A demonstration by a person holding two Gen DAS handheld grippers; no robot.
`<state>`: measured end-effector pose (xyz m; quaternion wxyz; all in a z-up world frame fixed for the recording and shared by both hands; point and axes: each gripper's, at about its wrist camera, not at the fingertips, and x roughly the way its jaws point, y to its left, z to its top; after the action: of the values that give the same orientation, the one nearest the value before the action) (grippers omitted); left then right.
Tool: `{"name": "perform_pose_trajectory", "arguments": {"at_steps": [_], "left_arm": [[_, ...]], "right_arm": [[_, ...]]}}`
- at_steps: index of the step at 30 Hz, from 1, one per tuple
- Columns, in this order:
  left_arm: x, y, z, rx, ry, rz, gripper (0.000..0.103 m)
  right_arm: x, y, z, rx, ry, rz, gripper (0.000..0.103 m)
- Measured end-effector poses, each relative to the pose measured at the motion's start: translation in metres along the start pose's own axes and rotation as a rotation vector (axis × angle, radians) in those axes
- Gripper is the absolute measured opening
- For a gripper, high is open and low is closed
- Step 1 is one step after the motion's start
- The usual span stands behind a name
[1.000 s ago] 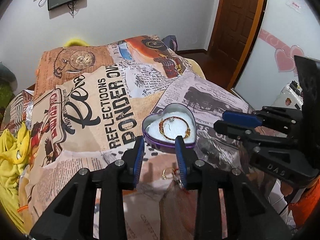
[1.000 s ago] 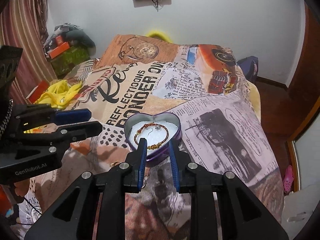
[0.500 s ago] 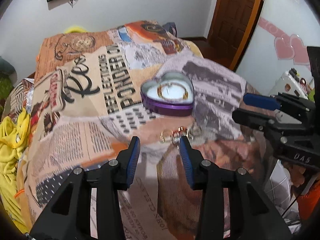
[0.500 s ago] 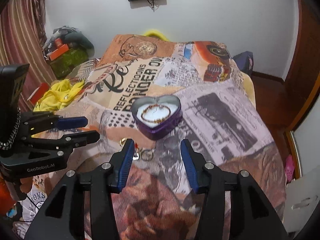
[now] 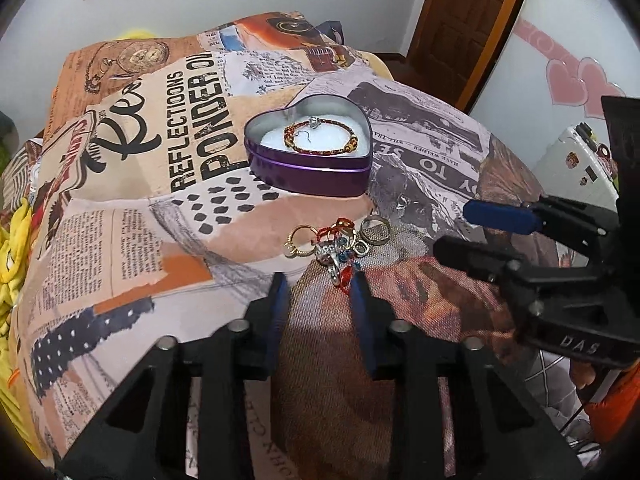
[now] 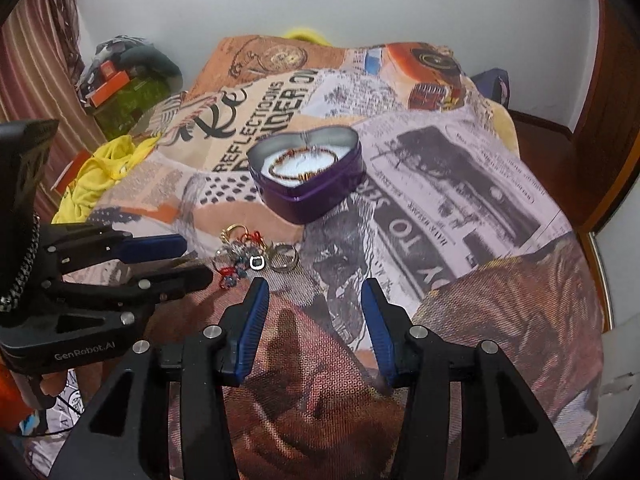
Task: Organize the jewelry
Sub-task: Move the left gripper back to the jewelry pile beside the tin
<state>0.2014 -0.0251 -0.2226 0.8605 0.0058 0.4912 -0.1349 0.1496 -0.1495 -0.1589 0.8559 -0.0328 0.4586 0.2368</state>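
Observation:
A purple heart-shaped tin [image 5: 316, 178] stands open on the printed bedspread, also in the right wrist view [image 6: 316, 196]. A red-and-gold beaded bracelet [image 5: 320, 138] lies inside on white padding. A small heap of rings and charms [image 5: 340, 242] lies on the cloth in front of the tin, also in the right wrist view [image 6: 256, 256]. My left gripper [image 5: 318, 284] is open and empty, just short of the heap. My right gripper [image 6: 316, 292] is open and empty, to the right of the heap, and appears in the left wrist view [image 5: 472, 232].
The printed bedspread [image 5: 140, 208] covers the bed. Yellow cloth [image 6: 96, 176] lies at the bed's left edge. A wooden door [image 5: 460, 20] and a white appliance [image 5: 576, 168] stand to the right. Boxes and clutter [image 6: 120, 84] sit at the far left corner.
Both grippers pulled back from the tin toward the near side of the bed and opened wider. The heap of rings, hidden behind the left fingers before, now lies in plain view.

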Motion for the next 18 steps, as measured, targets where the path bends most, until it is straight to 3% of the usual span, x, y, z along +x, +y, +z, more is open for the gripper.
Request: {"name": "perform_pose_trajectory", "arguments": {"at_steps": [18], "left_arm": [[0.026, 0.008, 0.017, -0.03, 0.023, -0.027, 0.023]], "right_arm": [[0.016, 0.001, -0.001, -0.015, 0.015, 0.031, 0.044]]}}
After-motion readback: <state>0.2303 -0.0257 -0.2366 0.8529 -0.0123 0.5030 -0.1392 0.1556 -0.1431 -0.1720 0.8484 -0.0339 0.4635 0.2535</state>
